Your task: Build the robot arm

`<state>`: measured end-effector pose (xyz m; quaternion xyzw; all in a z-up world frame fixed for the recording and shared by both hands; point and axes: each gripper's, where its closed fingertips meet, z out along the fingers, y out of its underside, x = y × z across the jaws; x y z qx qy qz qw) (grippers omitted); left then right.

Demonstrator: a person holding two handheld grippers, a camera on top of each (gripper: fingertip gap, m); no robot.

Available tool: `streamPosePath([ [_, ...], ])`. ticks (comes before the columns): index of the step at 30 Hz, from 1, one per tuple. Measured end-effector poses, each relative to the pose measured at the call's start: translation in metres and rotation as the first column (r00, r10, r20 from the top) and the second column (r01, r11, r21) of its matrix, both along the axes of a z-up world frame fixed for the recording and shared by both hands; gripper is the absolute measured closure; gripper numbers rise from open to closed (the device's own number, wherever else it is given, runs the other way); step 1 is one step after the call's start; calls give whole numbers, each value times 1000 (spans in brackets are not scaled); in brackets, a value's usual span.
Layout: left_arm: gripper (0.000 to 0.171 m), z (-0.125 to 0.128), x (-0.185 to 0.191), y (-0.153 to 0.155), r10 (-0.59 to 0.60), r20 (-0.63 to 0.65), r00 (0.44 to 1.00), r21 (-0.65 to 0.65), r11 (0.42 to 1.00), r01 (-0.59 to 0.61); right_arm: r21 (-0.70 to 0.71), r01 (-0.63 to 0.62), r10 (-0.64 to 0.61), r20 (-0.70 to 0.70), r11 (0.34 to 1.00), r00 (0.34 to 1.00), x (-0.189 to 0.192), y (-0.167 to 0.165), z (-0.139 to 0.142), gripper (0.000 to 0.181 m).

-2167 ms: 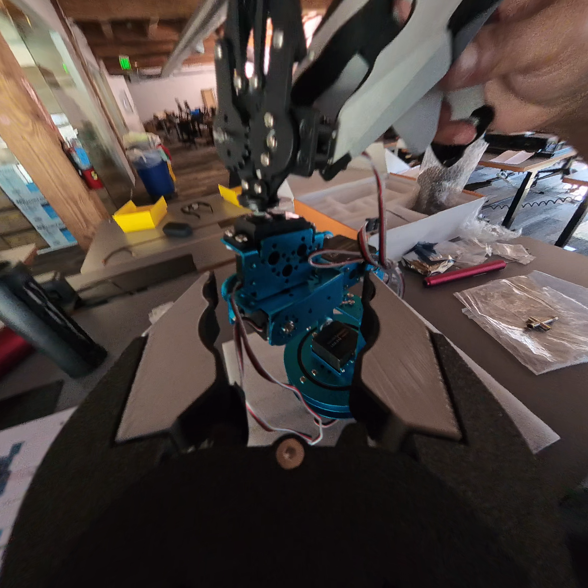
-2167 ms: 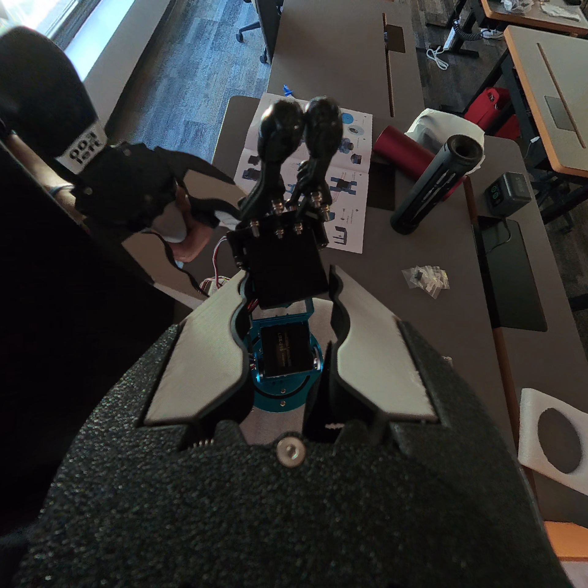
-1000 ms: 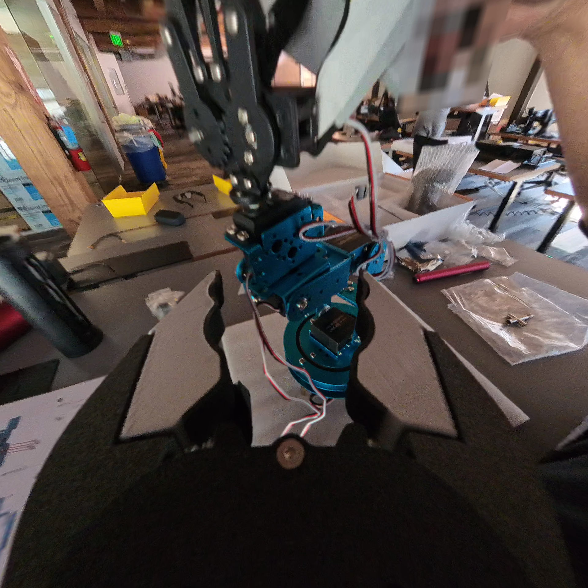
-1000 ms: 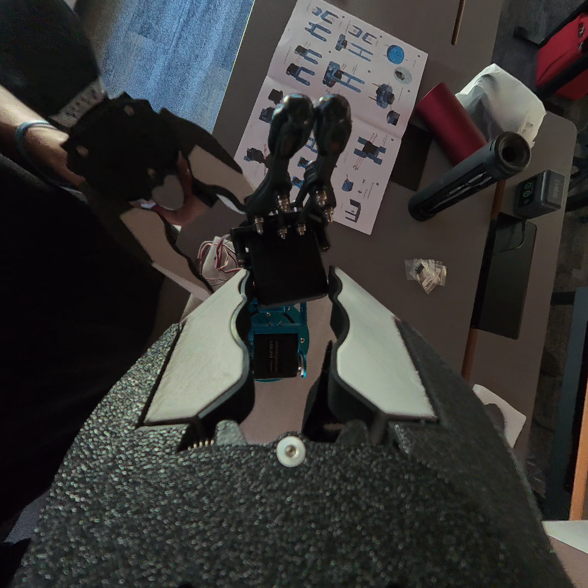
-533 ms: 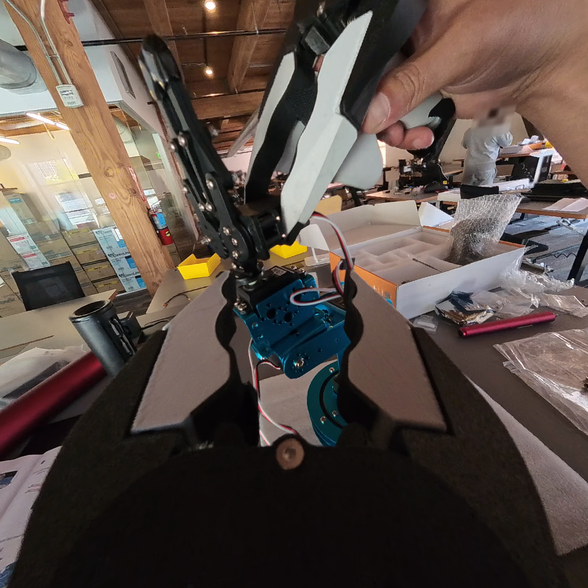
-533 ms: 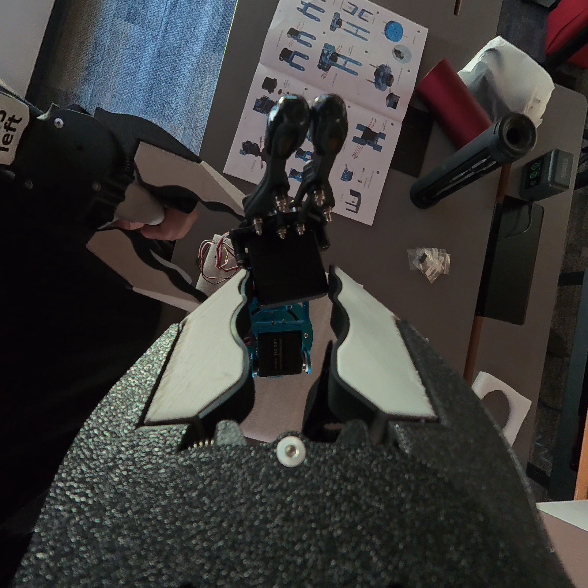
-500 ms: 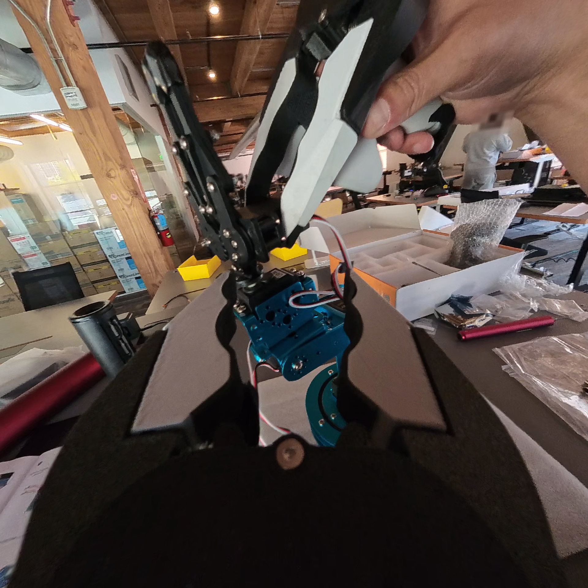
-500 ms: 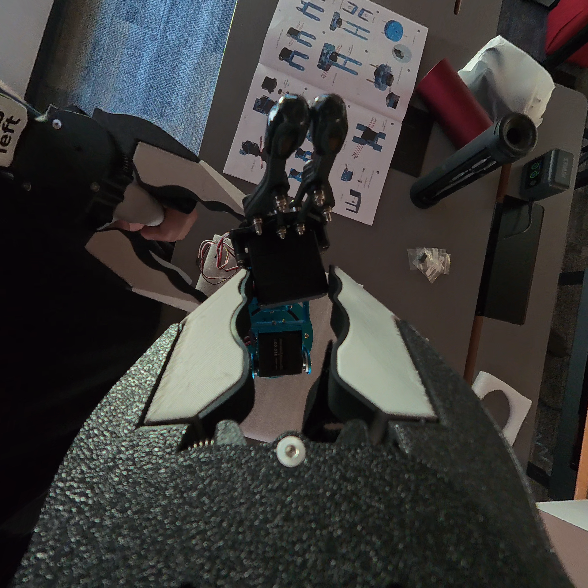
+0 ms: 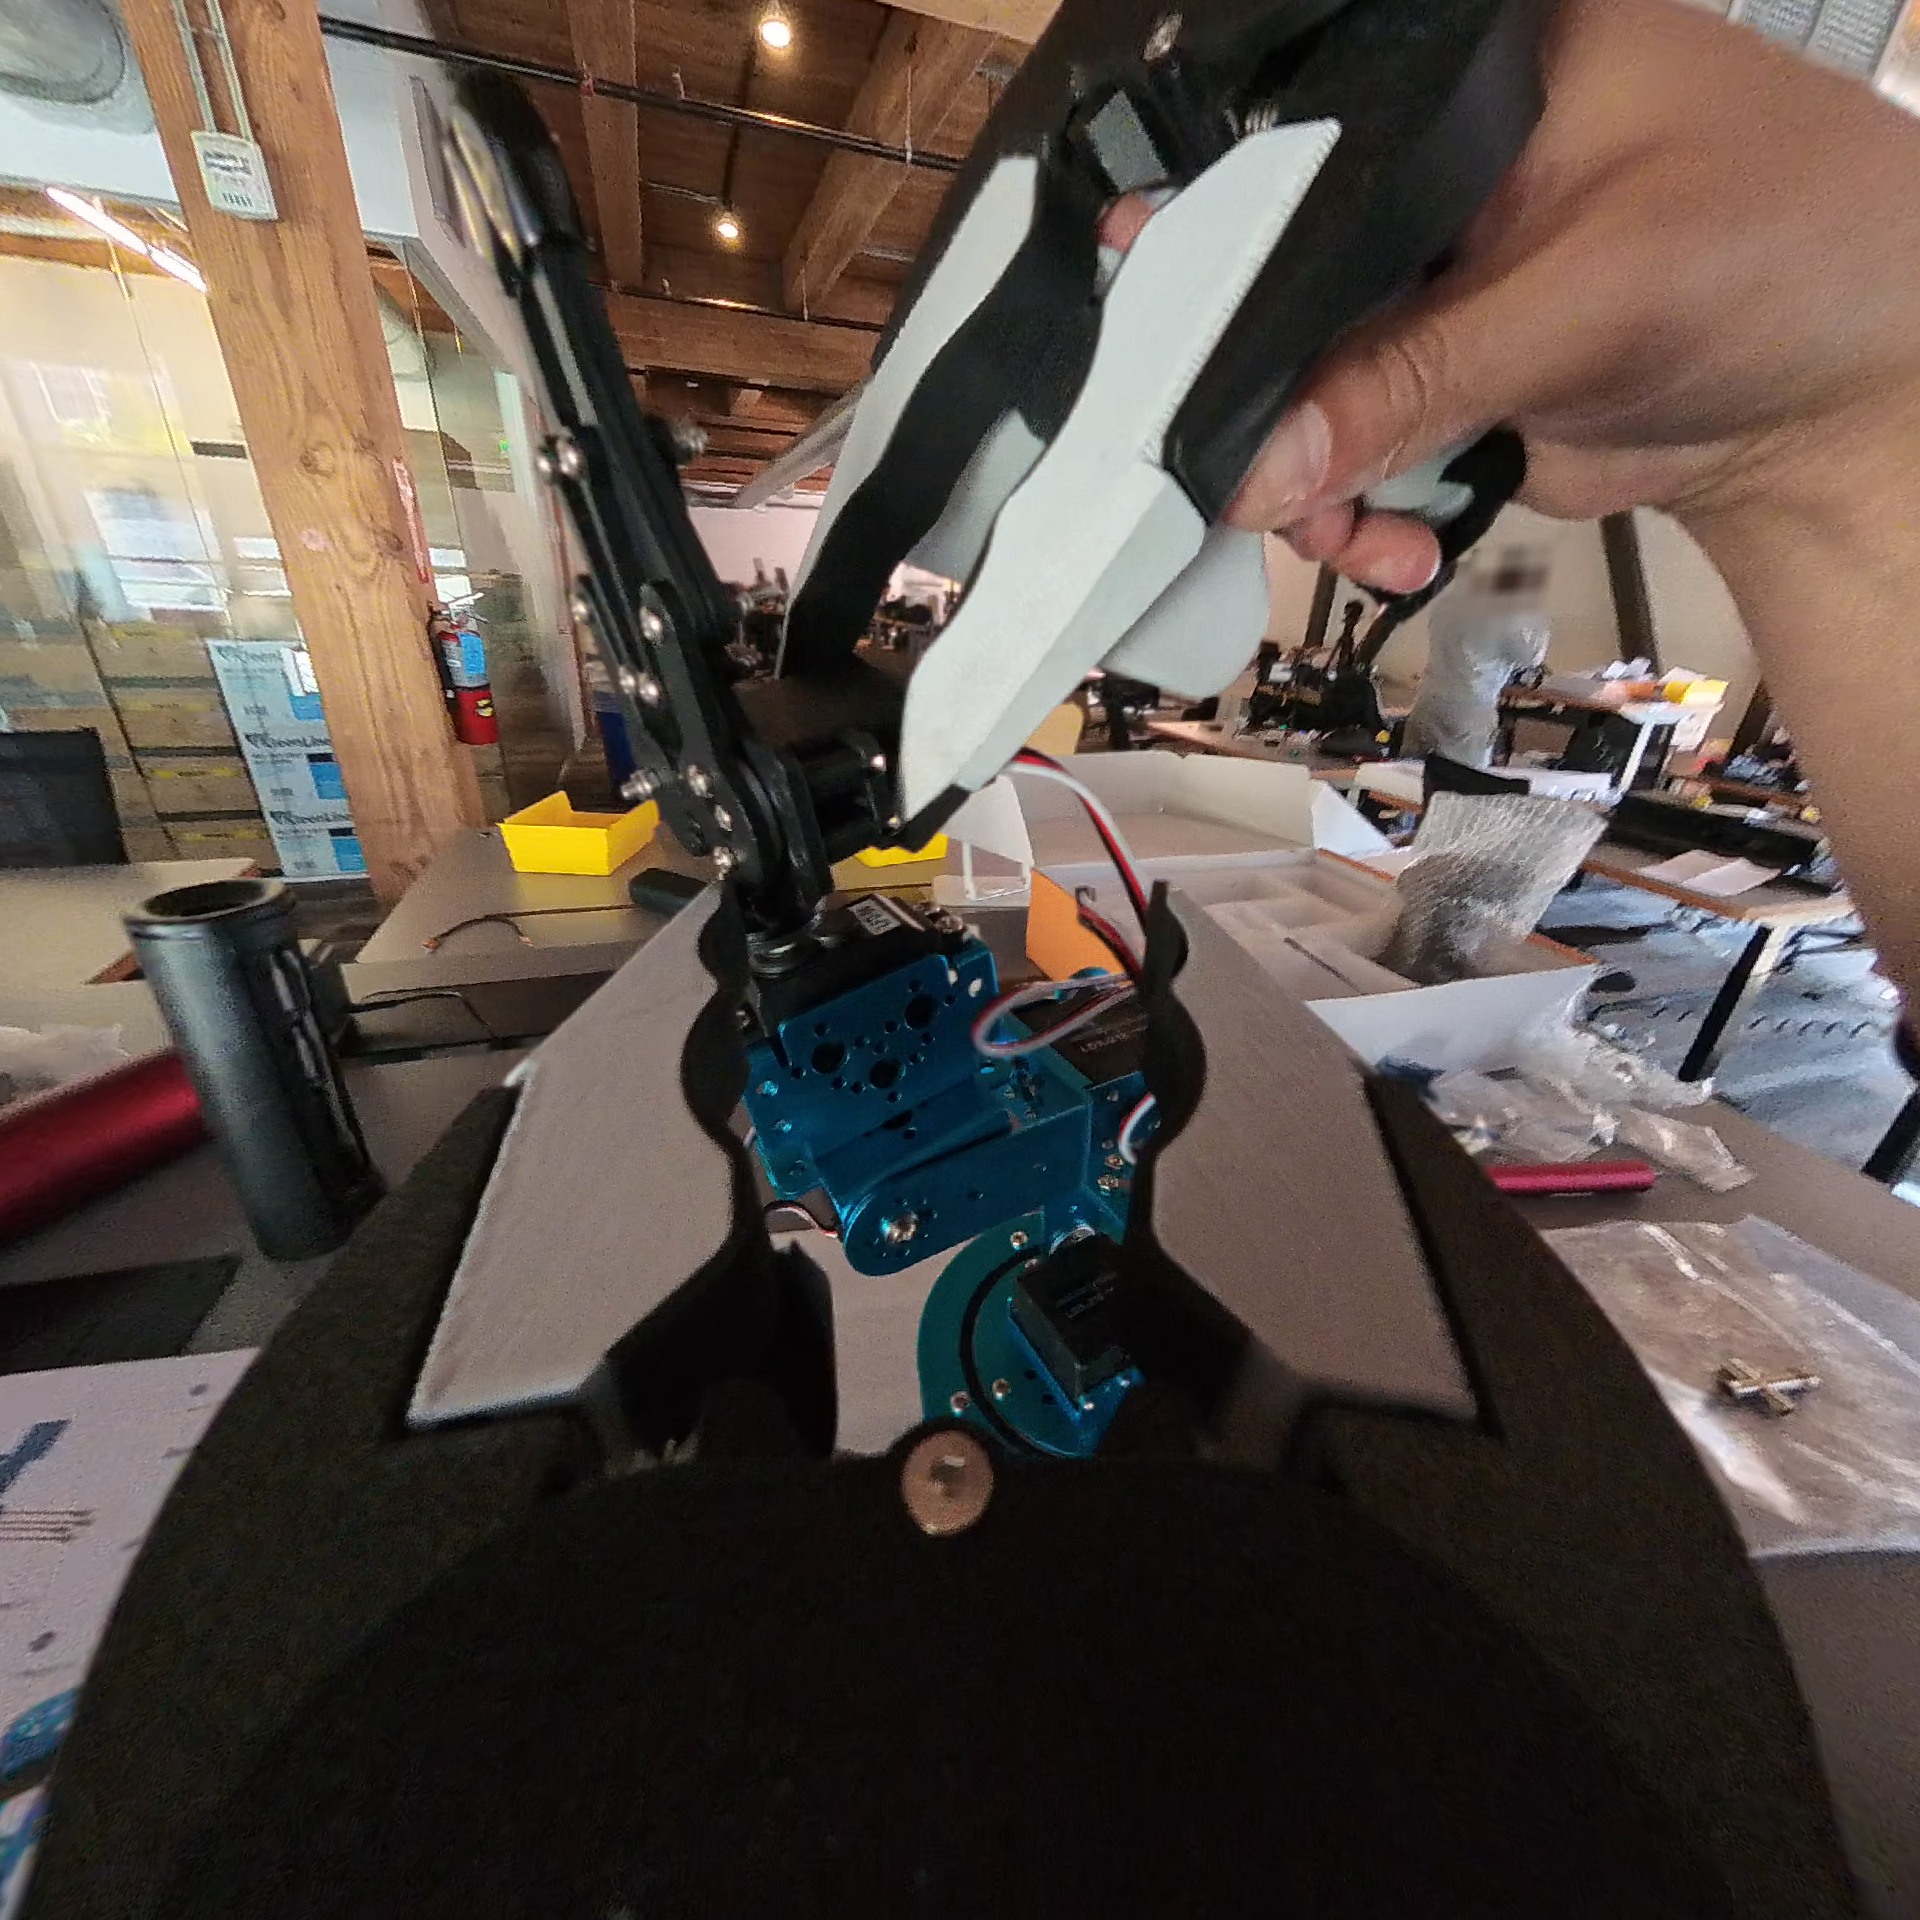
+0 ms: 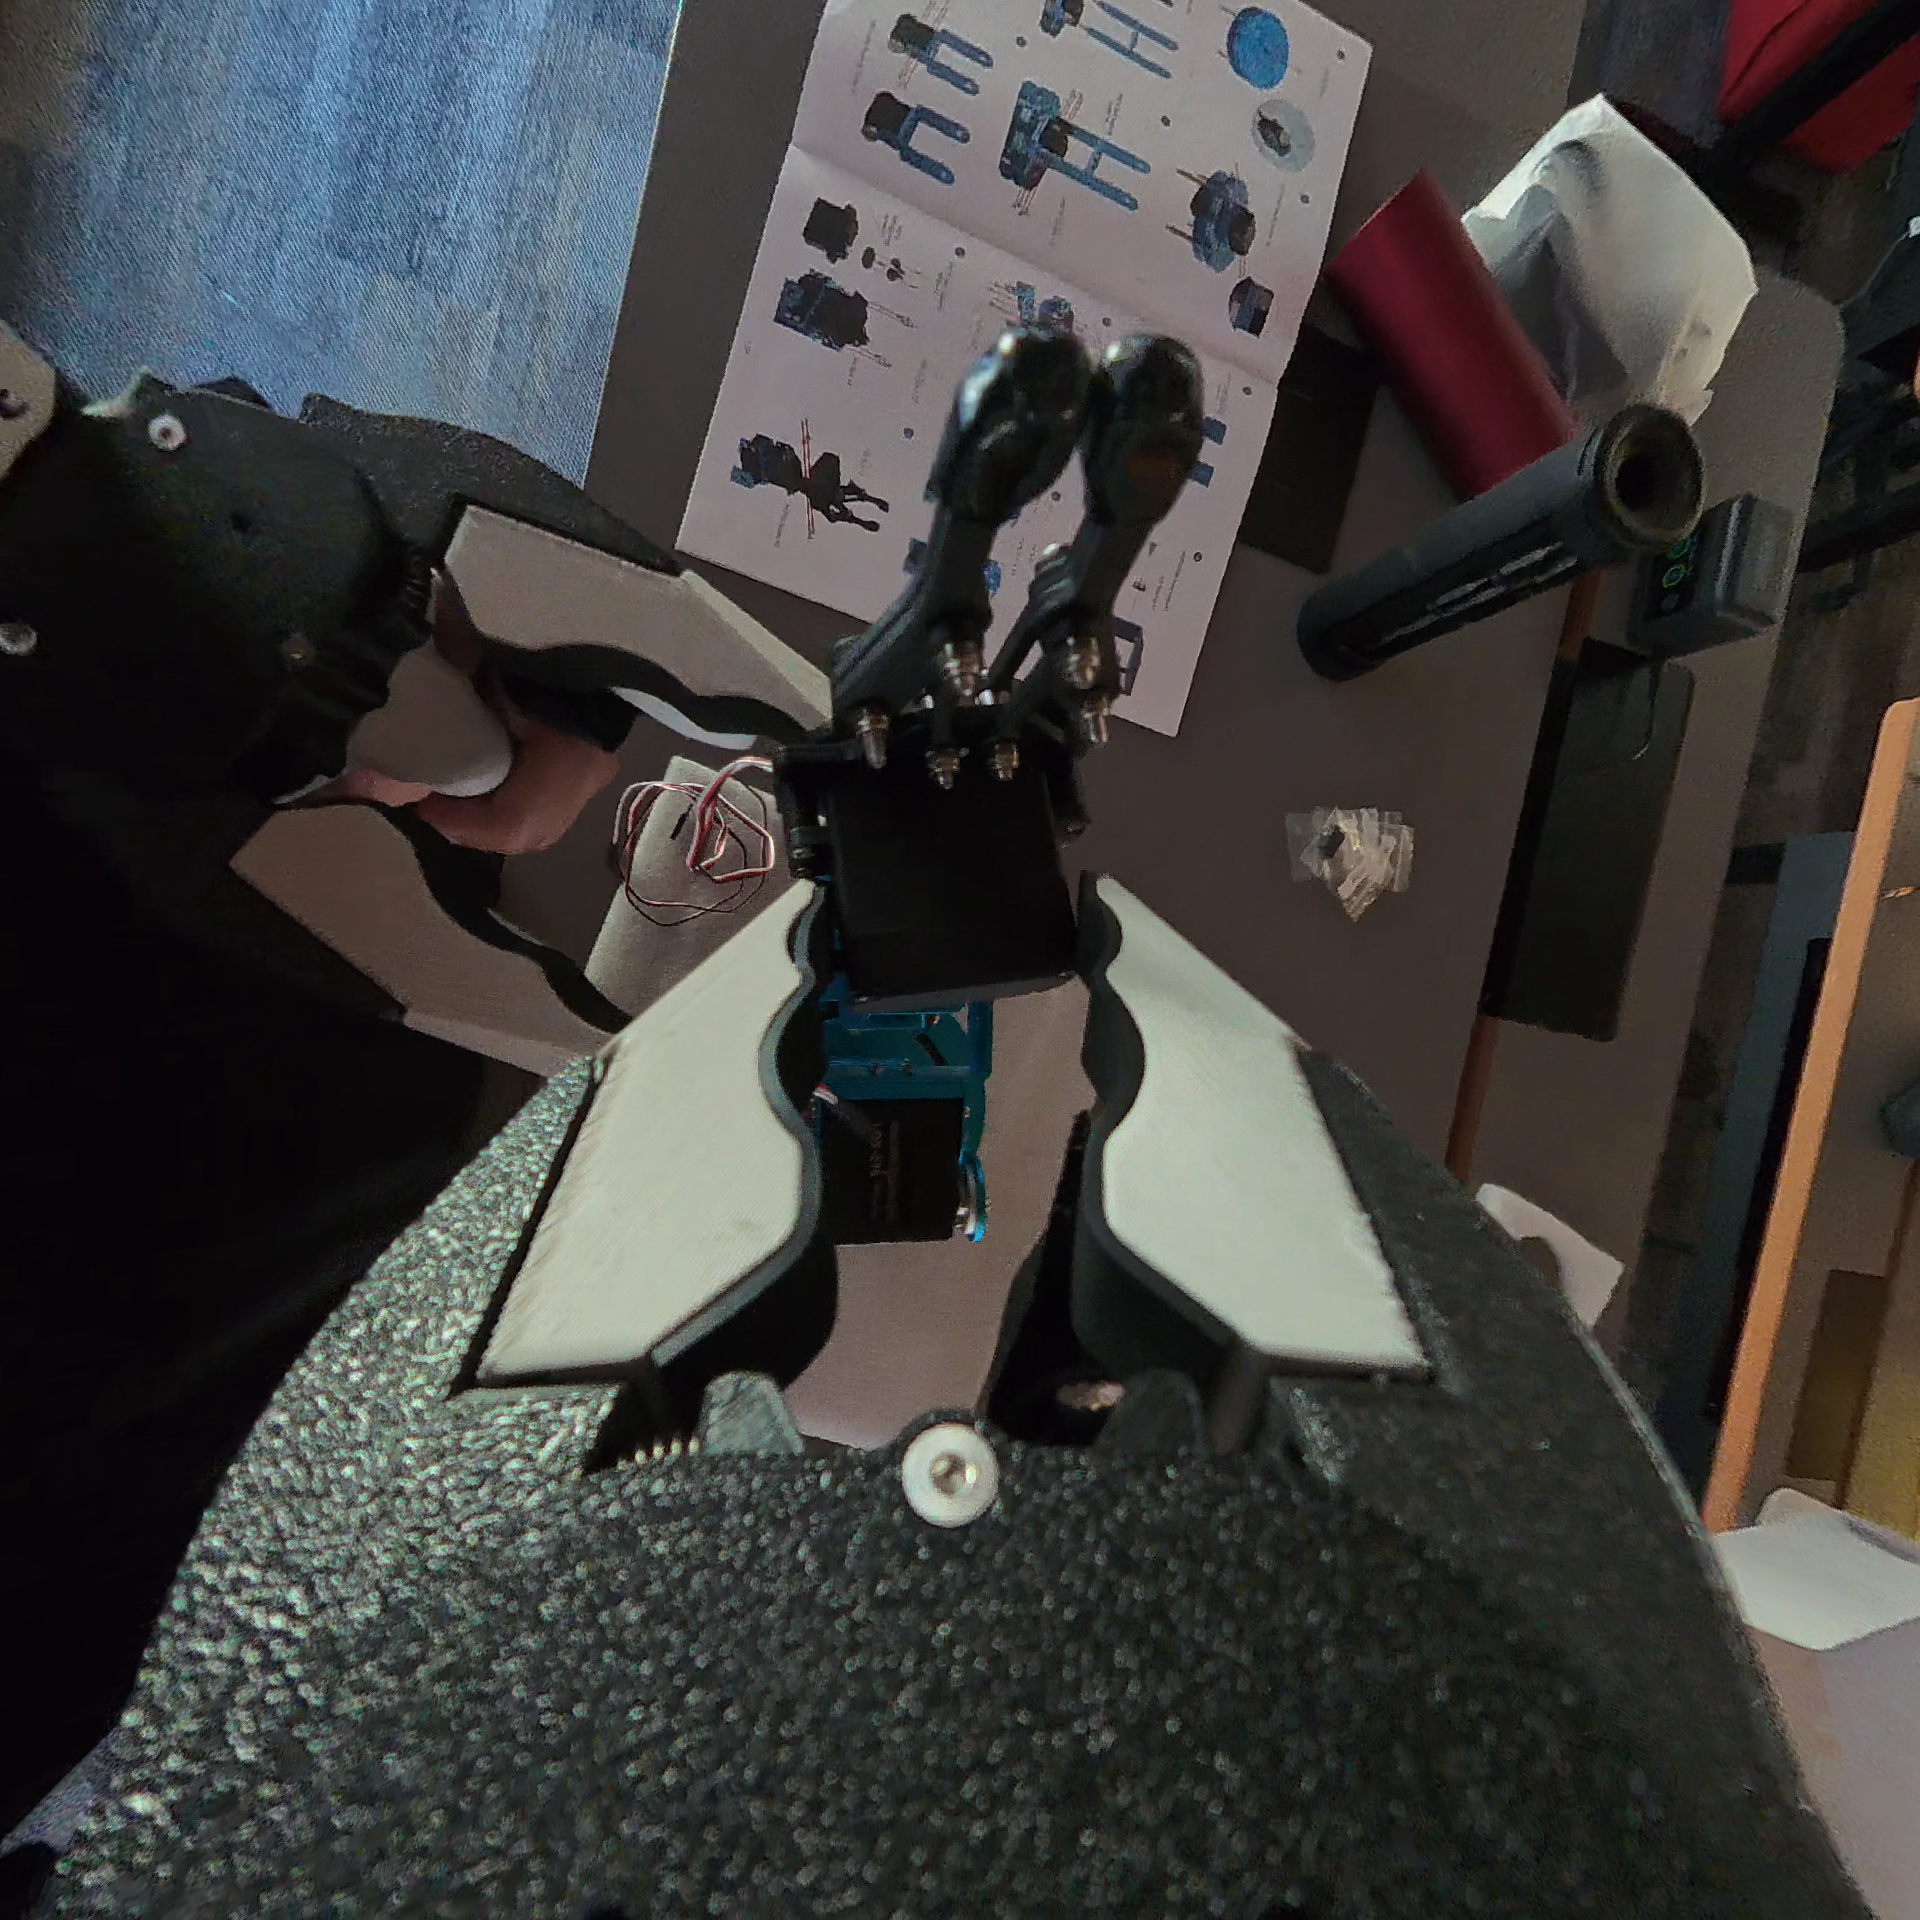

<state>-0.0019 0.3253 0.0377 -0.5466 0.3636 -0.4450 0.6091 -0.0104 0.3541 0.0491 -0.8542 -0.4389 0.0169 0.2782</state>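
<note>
A small robot arm kit is held up off a grey table. My right gripper (image 10: 951, 899) is shut on its black servo block (image 10: 945, 883), from which two black claw arms (image 10: 1039, 416) reach forward. Below hangs the blue metal bracket (image 9: 883, 1101) with a round blue base disc (image 9: 977, 1340), tilted. My left gripper (image 9: 938, 914) is open, with one finger close on each side of the blue bracket. Red, white and black wires (image 10: 696, 842) trail from the bracket. A hand holds the right gripper, whose fingers (image 9: 1039, 582) show from above in the left wrist view.
An illustrated instruction sheet (image 10: 1039, 260), a black tube (image 10: 1496, 561), a red tube (image 10: 1444, 343) and a small parts bag (image 10: 1351, 852) lie on the table. A white and orange box (image 9: 1299, 914), a red rod (image 9: 1569, 1177) and plastic bags (image 9: 1714, 1330) lie to the right. The tips of both grippers are at nearly the same place.
My left gripper pitched up from a downward view to a side view of the blue bracket. Its fingers narrowed around it, then widened slightly. My right gripper kept hold of the black servo.
</note>
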Motion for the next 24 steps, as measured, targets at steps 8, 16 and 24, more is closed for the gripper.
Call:
streamPosePath([
  [8, 102, 0, -16, 15, -9, 74, 997, -111, 994, 17, -54, -50, 55, 88, 997, 995, -18, 14, -3, 136],
  [16, 109, 2, -14, 13, -64, 75, 995, -133, 988, 73, -98, -51, 61, 108, 994, 992, -11, 9, -2, 137],
  [24, 101, 2, -8, 9, -56, -3, 998, -138, 989, 55, -35, -53, 53, -7, 998, 999, -9, 7, -2, 135],
])
